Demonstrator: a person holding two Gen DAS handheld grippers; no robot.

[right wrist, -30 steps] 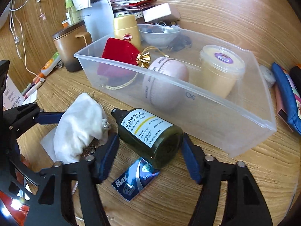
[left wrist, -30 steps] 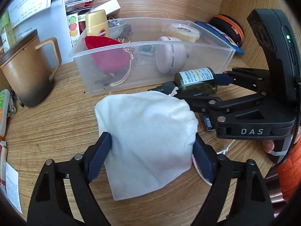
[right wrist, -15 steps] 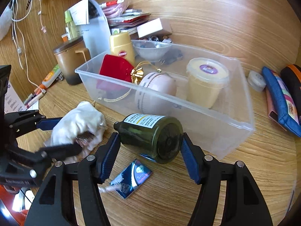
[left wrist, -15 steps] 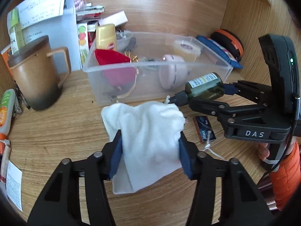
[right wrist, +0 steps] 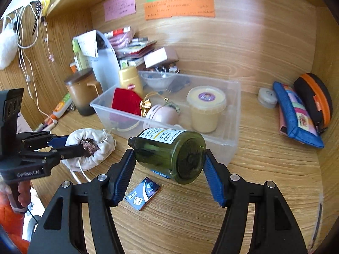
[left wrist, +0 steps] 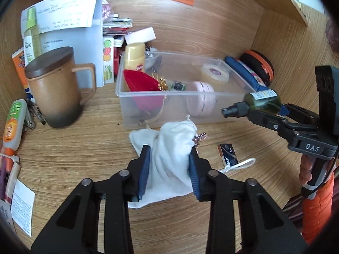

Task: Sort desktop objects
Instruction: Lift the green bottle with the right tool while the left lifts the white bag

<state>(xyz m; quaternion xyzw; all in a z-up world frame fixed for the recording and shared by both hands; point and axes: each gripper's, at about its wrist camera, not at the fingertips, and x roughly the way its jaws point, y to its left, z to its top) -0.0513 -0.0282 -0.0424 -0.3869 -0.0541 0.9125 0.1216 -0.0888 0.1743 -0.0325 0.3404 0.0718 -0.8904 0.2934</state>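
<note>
Clear plastic bin (right wrist: 231,114): already holds red pouch, pink case, cream tub. Right gripper (right wrist: 169,167): clamps green pump bottle (right wrist: 169,152), lifted before the bin. Left gripper (left wrist: 169,173): jaws closing, squeezing white drawstring pouch (left wrist: 173,148). Blade packet (right wrist: 144,193): remains on desk.

bench (left wrist: 80,148): wood-grain top, walled in wood at the back and one side
centre: clear plastic bin (left wrist: 211,94)
beside it: brown lidded mug (left wrist: 55,89), papers and packets behind
front of bin: white cloth pouch (left wrist: 169,148), small blue packet (right wrist: 143,192), white cord (left wrist: 239,165)
far side: round tin (right wrist: 267,97), blue pencil case (right wrist: 296,116), black and orange case (right wrist: 315,99)
near mug: tube (left wrist: 13,127), pens
</note>
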